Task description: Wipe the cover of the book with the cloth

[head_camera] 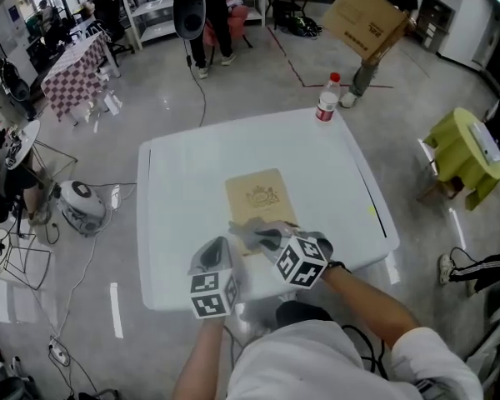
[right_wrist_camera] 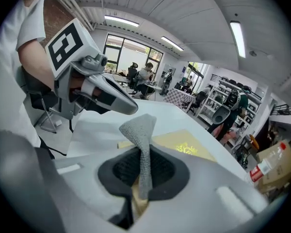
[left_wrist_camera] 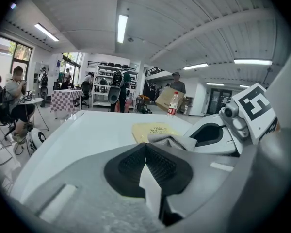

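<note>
A tan book (head_camera: 262,200) with a gold crest lies flat in the middle of the white table (head_camera: 183,182). Over its near end my right gripper (head_camera: 260,234) is shut on a grey cloth (head_camera: 248,230). In the right gripper view the cloth (right_wrist_camera: 138,127) sticks up out of the right gripper (right_wrist_camera: 143,154), with the book (right_wrist_camera: 184,147) just beyond. My left gripper (head_camera: 223,247) sits close beside it on the left. In its own view the left gripper (left_wrist_camera: 146,147) is shut with nothing in it, and the cloth (left_wrist_camera: 167,140) and book (left_wrist_camera: 153,129) lie ahead.
A plastic bottle (head_camera: 327,102) with a red cap stands at the table's far edge. Beyond it a person carries a cardboard box (head_camera: 364,19). A yellow-green chair (head_camera: 465,152) stands to the right, and cables and a round white device (head_camera: 82,202) lie on the floor at left.
</note>
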